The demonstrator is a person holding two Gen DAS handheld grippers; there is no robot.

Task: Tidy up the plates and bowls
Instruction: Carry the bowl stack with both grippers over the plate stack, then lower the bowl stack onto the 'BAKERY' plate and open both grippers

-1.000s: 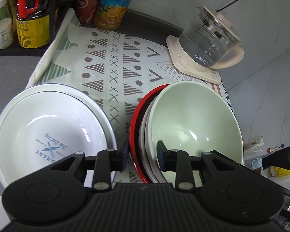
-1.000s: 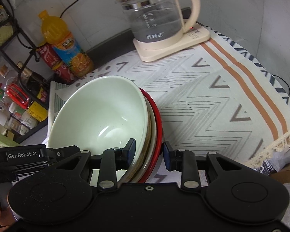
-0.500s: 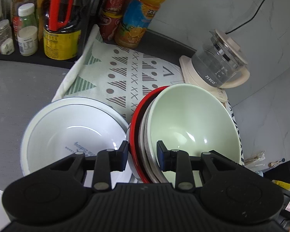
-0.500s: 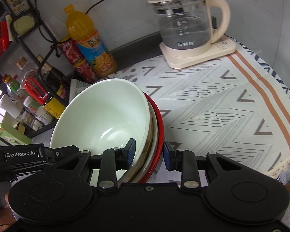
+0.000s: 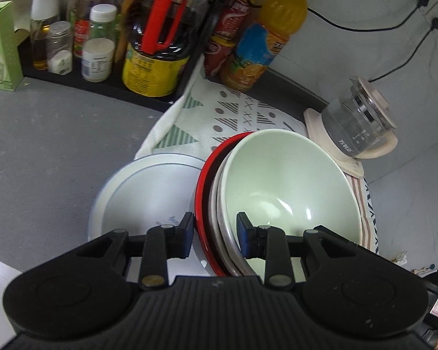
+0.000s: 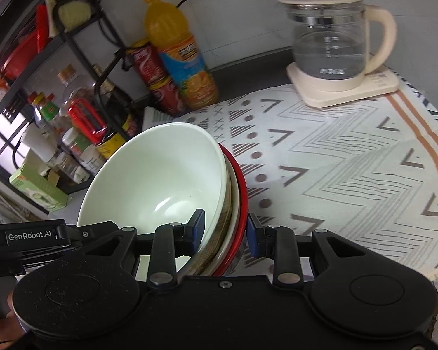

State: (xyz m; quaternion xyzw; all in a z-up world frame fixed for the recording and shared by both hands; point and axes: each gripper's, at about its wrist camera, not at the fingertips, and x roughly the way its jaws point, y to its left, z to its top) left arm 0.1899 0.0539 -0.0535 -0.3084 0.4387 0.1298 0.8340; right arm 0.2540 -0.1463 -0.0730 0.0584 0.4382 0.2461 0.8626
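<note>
While both grippers clamp the same nested stack of bowls (image 5: 216, 204), the left gripper (image 5: 216, 234) has its fingers narrowed on one side of the rims, one finger inside the pale green bowl (image 5: 292, 186), the other outside the red bowl (image 5: 203, 180). Right gripper (image 6: 226, 230) pinches the opposite side likewise. White plates (image 5: 149, 192) sit on the bench (image 5: 52, 151) just left of the left fingers.

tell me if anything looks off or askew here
The bowl stack is held off the counter between both tongs, left and right, each pinching several rims at once. Nothing looks spilled or broken.
</note>
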